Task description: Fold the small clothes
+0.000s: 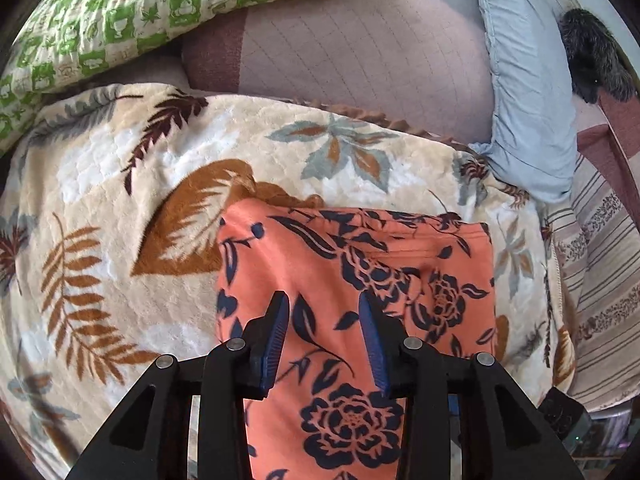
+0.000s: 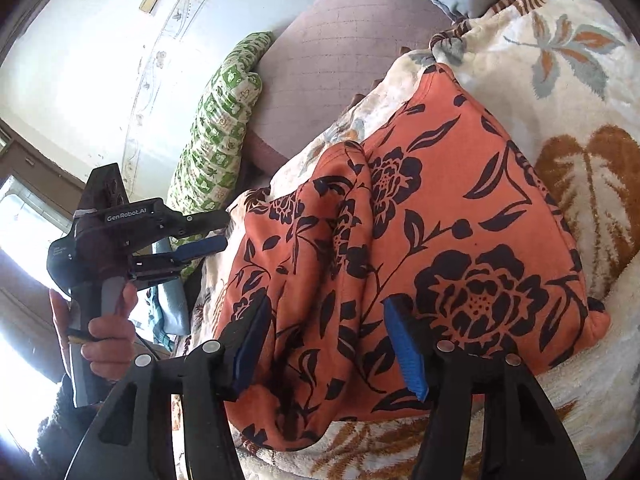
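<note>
An orange garment with dark blue flowers (image 1: 352,264) lies folded on a cream leaf-patterned blanket (image 1: 120,208). My left gripper (image 1: 324,304) is open just above the garment's near part, nothing between its blue pads. In the right wrist view the same garment (image 2: 432,216) fills the middle, with a raised fold down its left half. My right gripper (image 2: 326,312) is open over its near edge, holding nothing. The left gripper (image 2: 216,232) shows there at the left, held in a hand, open beside the garment's edge.
A green-and-white checked pillow (image 1: 120,20) lies at the back left, a pink quilted cover (image 1: 360,52) behind the blanket, a light blue pillow (image 1: 528,92) at the right. A dark furry thing (image 1: 592,56) sits at the far right. A striped sheet (image 1: 600,280) runs along the right edge.
</note>
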### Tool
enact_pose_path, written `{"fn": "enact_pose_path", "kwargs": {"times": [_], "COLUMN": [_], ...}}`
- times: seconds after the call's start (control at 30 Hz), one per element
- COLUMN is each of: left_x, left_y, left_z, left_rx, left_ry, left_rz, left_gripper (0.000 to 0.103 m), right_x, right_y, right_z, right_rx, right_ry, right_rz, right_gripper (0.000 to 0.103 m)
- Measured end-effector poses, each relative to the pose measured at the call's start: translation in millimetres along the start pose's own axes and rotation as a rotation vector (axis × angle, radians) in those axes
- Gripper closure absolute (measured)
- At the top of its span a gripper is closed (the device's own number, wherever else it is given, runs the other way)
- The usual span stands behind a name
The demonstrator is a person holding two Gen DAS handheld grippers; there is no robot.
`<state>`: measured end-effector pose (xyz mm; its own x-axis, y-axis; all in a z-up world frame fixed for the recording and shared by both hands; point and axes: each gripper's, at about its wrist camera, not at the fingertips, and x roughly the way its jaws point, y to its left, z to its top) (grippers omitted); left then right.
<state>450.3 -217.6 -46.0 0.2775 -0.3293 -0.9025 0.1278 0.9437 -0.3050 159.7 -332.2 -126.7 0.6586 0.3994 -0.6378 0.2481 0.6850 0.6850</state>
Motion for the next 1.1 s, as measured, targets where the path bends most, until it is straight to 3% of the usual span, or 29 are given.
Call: {"fn": "enact_pose_path", "kwargs": {"times": [0.1, 0.23, 0.37, 0.5, 0.57, 0.6, 0.67, 0.7, 0.77, 0.8, 0.87, 1.0, 1.1], "left_x": [0.6, 9.8, 27.0, 45.6, 48.8, 50.5, 50.7, 49.7, 45.1, 40.5, 29.7, 5.7, 9.1], "left_y": [28.8, 61.8, 89.0, 101.6, 105.4, 106.9, 108.6, 109.5, 110.9, 109.2, 99.3, 70.7, 64.4], "left_z": [-2.1, -20.0, -32.4, -40.3, -42.8, -44.4, -48.0, -50.4, -56.4, -59.3, -58.4, -51.4, -51.3], "left_rx": [-0.051, -0.163, -0.259, -0.278, -0.296, -0.309, -0.32, -0.322, -0.332, -0.33, -0.311, -0.208, -0.192], "left_ry": [-0.003, 0.037, 0.068, 0.082, 0.066, 0.06, 0.053, 0.044, 0.026, 0.02, 0.005, -0.065, -0.069], "left_rz": [-0.012, -0.117, -0.28, -0.325, -0.359, -0.382, -0.403, -0.403, -0.429, -0.447, -0.487, -0.409, -0.325], "left_gripper": [0.067, 0.067, 0.059, 0.055, 0.054, 0.054, 0.06, 0.074, 0.084, 0.094, 0.099, 0.099, 0.096], "right_x": [-0.5, 12.1, 39.5, 70.4, 75.5, 79.6, 83.8, 81.5, 69.7, 61.3, 39.4, 2.6, -4.8], "right_y": [-5.1, -4.5, 3.3, 24.0, 36.9, 40.6, 43.7, 45.4, 48.3, 51.9, 59.0, 72.3, 47.6], "right_z": [2.0, 10.8, 26.0, 29.8, 26.5, 25.3, 24.0, 24.5, 28.5, 32.0, 42.8, 69.2, 83.6], "right_rx": [0.02, 0.01, -0.021, -0.12, -0.211, -0.243, -0.275, -0.279, -0.269, -0.27, -0.288, -0.387, -0.376], "right_ry": [-0.012, -0.001, 0.06, 0.159, 0.151, 0.156, 0.16, 0.147, 0.116, 0.094, 0.045, -0.062, -0.05], "right_rz": [0.003, -0.011, -0.004, 0.016, -0.013, -0.036, -0.091, -0.089, -0.051, -0.038, -0.013, -0.077, -0.188], "right_gripper": [0.041, 0.038, 0.036, 0.035, 0.04, 0.053, 0.077, 0.081, 0.085, 0.085, 0.086, 0.086, 0.086]}}
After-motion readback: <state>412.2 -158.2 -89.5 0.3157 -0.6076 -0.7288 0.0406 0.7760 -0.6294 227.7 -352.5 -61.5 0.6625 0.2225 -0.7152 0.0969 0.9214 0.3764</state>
